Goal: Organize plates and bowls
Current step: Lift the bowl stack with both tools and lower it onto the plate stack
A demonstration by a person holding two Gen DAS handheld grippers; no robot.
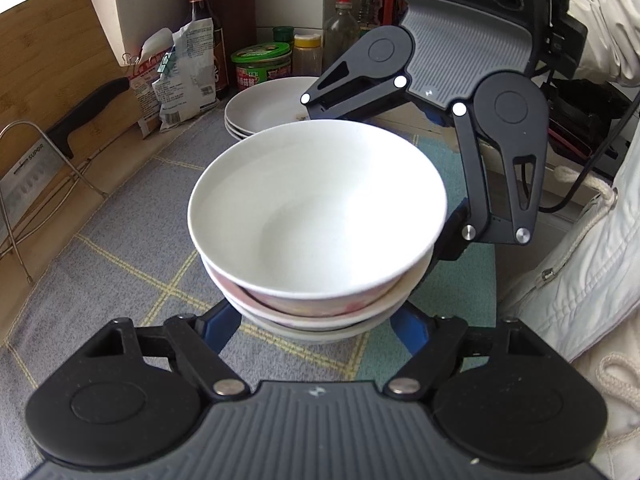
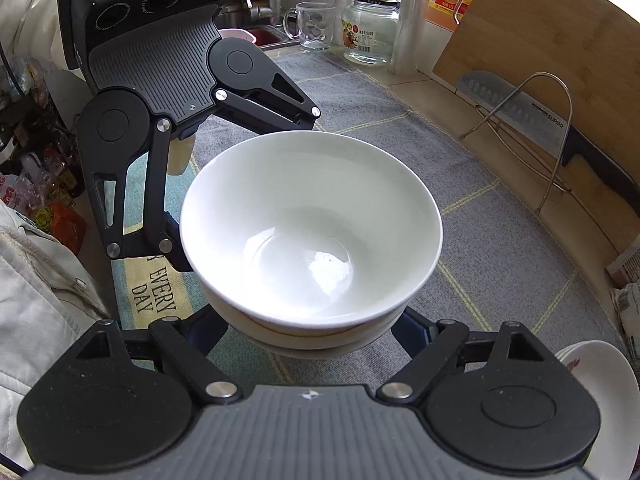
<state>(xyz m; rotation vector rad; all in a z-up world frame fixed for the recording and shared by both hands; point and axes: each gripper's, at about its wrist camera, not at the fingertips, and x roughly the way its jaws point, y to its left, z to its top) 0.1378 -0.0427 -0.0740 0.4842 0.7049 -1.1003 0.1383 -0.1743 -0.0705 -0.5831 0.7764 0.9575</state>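
Left wrist view: a stack of white bowls (image 1: 316,216), the lower ones pink-marked, sits between the blue fingers (image 1: 218,328) of the left gripper (image 1: 316,334), which pinch its base above a grey checked mat (image 1: 120,248). White plates (image 1: 264,108), jars and a knife stand behind.

Right wrist view: the right gripper (image 2: 310,338) clamps the same stack from the opposite side; a glass mug (image 2: 314,26) and cutting board (image 2: 552,60) appear only here.

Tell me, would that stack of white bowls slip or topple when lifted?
Probably slippery: the stack of bowls looks glossy and glazed. It seems rigid, likely breakable. The bowls nest unevenly, so the top one might shift if tilted; the left gripper and right gripper flank it from opposite sides.
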